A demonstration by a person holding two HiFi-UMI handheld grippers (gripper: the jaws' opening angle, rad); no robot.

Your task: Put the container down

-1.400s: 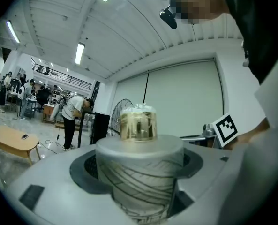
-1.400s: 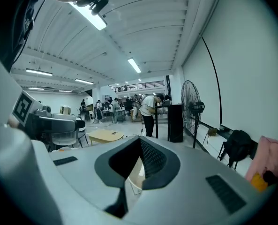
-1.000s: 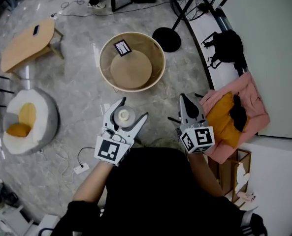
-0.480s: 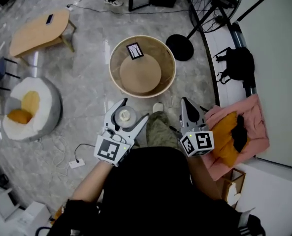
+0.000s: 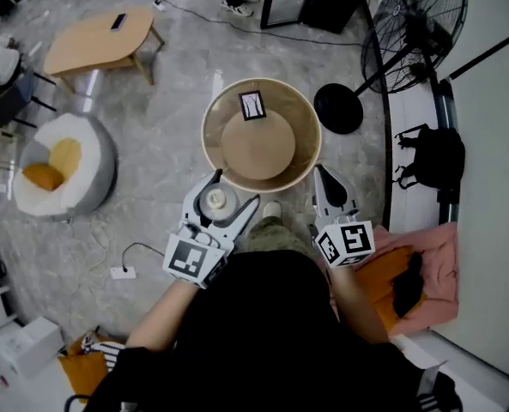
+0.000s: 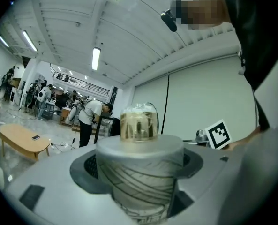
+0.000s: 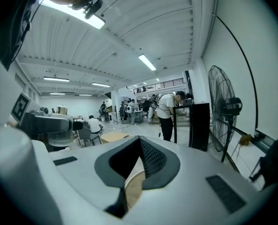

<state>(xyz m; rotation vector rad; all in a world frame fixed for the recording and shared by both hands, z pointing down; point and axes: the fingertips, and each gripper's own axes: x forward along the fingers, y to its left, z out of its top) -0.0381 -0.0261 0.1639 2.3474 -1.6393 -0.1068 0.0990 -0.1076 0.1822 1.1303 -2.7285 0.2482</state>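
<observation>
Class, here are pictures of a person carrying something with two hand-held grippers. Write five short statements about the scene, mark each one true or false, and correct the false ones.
1. The left hand-held gripper is shut on the container. True.
2. The right hand-held gripper holds a cup. False: its jaws are together with nothing between them.
3. The container stands on the round table. False: it is held in the left hand-held gripper, off the table.
4. A card lies on the round table. True.
5. In the head view, the fan stands to the left of the round table. False: it stands to the right.
</observation>
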